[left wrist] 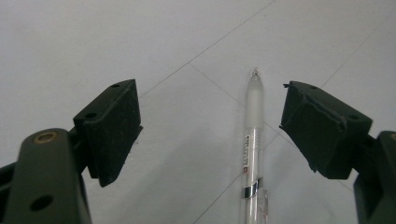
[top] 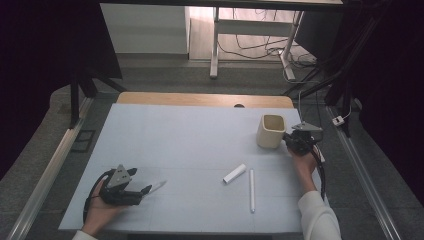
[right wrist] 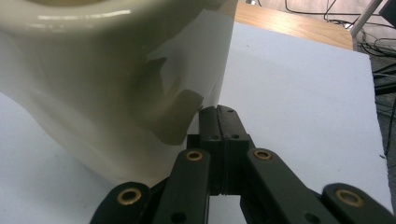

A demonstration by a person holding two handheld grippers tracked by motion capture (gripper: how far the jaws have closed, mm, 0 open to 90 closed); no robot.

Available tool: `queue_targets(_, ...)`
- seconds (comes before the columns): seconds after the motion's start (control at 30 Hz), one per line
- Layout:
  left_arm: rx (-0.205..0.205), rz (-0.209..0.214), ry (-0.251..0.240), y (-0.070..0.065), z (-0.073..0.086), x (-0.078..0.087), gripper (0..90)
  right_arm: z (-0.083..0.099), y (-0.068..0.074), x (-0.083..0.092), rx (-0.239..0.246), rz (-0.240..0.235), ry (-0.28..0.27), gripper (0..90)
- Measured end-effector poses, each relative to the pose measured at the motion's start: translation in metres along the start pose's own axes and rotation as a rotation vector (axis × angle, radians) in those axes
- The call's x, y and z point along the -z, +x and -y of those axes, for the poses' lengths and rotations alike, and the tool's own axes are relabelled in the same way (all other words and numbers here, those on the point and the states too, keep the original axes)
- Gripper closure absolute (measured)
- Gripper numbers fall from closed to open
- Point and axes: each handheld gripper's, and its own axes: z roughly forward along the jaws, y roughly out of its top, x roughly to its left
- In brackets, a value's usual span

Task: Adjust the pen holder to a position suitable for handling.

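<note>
Near the front left corner of the table (top: 150, 125), the left gripper (left wrist: 210, 121) has its jaws spread wide, with the clear pen (left wrist: 252, 140) lying flat between them, closer to one jaw. Center the pen first, then squeeze slowly so it does not roll away. By the right edge, the right gripper (right wrist: 218, 116) is pressed together, empty, touching the cream cup (right wrist: 107, 79).

White cap (top: 234, 173) lying on the worktop (top: 180, 140) near center, white pen (top: 252, 190) just beside it at 4 o'clock, apart, running roughly 12 to 6. Wooden edge (top: 205, 99) at 12 o'clock. Beyond it white table legs (top: 215, 45), tangled floor cables (top: 260, 47). Metal rails on the floor at 3 and 9 o'clock.
</note>
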Motion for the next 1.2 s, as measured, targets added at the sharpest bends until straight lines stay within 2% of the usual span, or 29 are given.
queue_targets(0.37, 0.002, -0.002, 0.003, 0.0, 0.0, -0.001, 19.6, -0.002, 0.002, -0.003, -0.006, -0.014, 0.002, 89.6)
queue_targets(0.7, 0.001, -0.001, 0.003, 0.0, 0.0, -0.001, 19.6, -0.006, 0.011, -0.006, -0.006, -0.013, 0.01, 89.6)
queue_targets(1.2, 0.0, -0.004, 0.003, 0.0, 0.001, -0.001, 19.7, -0.012, 0.025, -0.011, 0.002, -0.046, 0.021, 89.6)
